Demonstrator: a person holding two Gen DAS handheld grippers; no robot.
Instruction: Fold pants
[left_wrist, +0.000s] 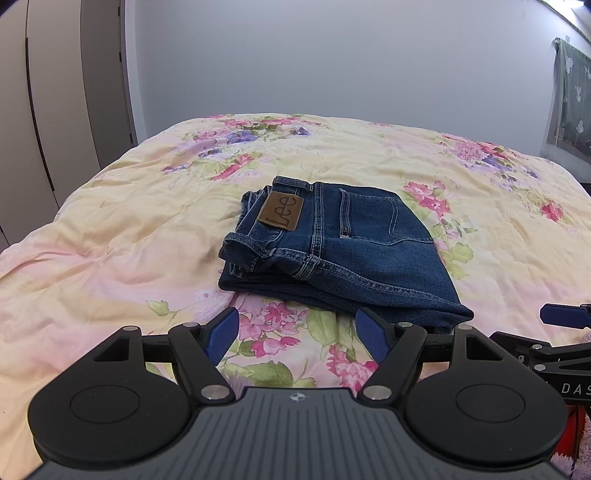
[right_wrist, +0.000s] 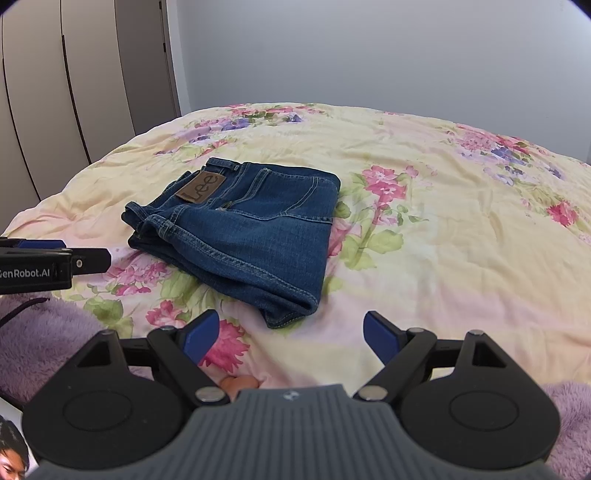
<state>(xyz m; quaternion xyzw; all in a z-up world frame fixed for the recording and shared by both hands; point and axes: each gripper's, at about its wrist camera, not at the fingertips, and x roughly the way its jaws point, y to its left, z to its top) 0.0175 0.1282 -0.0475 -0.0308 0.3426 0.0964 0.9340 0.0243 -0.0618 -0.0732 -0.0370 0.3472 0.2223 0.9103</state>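
The blue jeans (left_wrist: 343, 247) lie folded into a compact stack on the floral bedspread (left_wrist: 129, 229), brown Lee patch facing up. In the right wrist view the jeans (right_wrist: 247, 229) lie left of centre. My left gripper (left_wrist: 297, 334) is open and empty, held just short of the stack's near edge. My right gripper (right_wrist: 291, 338) is open and empty, near the stack's near right corner, not touching it. The left gripper's finger (right_wrist: 88, 258) shows at the left edge of the right wrist view.
A wardrobe (left_wrist: 55, 110) stands at the left beside the bed. A plain wall (left_wrist: 332, 55) is behind. A green curtain (left_wrist: 569, 110) hangs at the far right. Purple fuzzy fabric (right_wrist: 40, 332) lies at the near edge.
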